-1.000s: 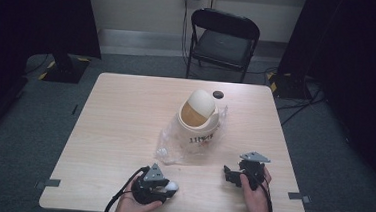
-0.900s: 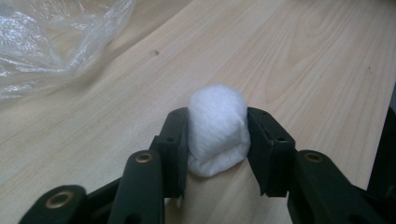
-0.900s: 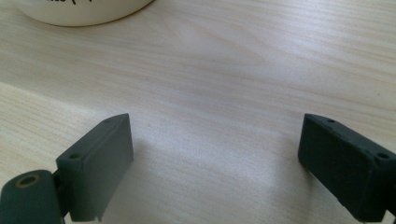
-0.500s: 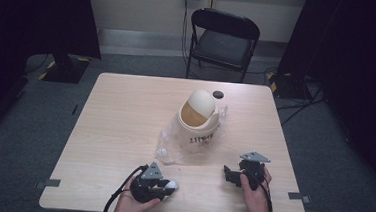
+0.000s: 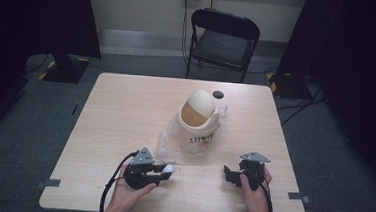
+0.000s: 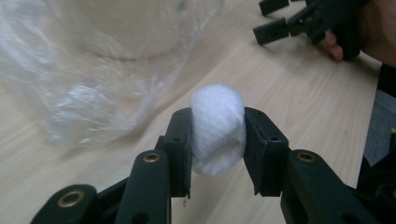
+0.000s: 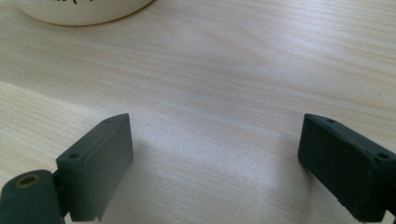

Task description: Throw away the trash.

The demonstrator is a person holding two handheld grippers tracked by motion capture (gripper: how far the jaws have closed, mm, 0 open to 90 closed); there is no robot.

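Observation:
A white cotton ball [image 6: 218, 128] sits squeezed between the jaws of my left gripper [image 5: 164, 173], which is shut on it just above the table near the front edge. The cotton ball [image 5: 168, 169] shows as a small white spot at the jaw tips. A cream bin with a domed swing lid [image 5: 198, 118] stands mid-table, partly on a clear plastic bag [image 5: 183, 146]. My right gripper [image 5: 230, 174] rests at the front right, jaws wide open over bare wood [image 7: 215, 158], with the bin's base [image 7: 84, 11] farther ahead.
A small black cap [image 5: 218, 94] lies behind the bin. A second white ball [image 5: 162, 151] lies at the bag's left edge. A black folding chair [image 5: 224, 38] stands beyond the table's far edge. Dark curtains hang at both sides.
My left gripper has edged slightly up and right with the cotton ball in it. The right gripper has stayed put.

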